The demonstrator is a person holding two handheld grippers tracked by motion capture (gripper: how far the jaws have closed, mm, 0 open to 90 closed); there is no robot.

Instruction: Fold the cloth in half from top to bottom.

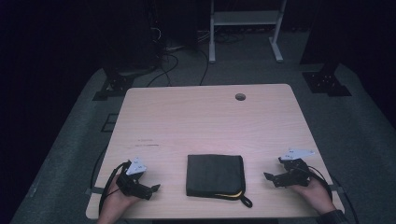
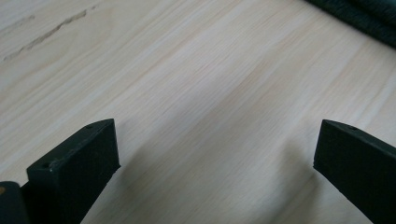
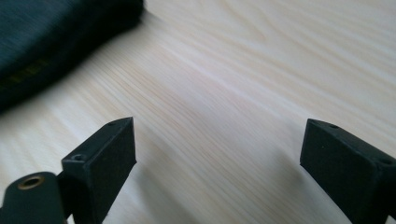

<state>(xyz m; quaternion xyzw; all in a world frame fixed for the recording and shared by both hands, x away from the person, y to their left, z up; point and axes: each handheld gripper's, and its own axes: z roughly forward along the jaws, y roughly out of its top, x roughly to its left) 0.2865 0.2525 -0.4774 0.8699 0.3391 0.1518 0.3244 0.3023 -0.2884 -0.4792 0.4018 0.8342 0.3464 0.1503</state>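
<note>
Near the table's (image 1: 205, 121) front edge, the person's hands hold both grippers low over the wood. The left gripper (image 1: 152, 190) sits at the near left, its jaws spread wide with bare tabletop between them. The right gripper (image 1: 270, 178) sits at the near right, its jaws likewise spread and holding nothing. Between the two, apart from both, lies a folded black cloth (image 1: 215, 175) with a yellow edge at its near side and a small loop trailing off its near right corner. Each gripper points inward toward the cloth; the cloth's edge shows in the corner of each gripper view. Farther off, a round hole (image 1: 240, 96) is cut near the table's far edge. Beyond the table, on the dark floor, stand a white frame (image 1: 245, 28) and cables (image 1: 173, 58).
</note>
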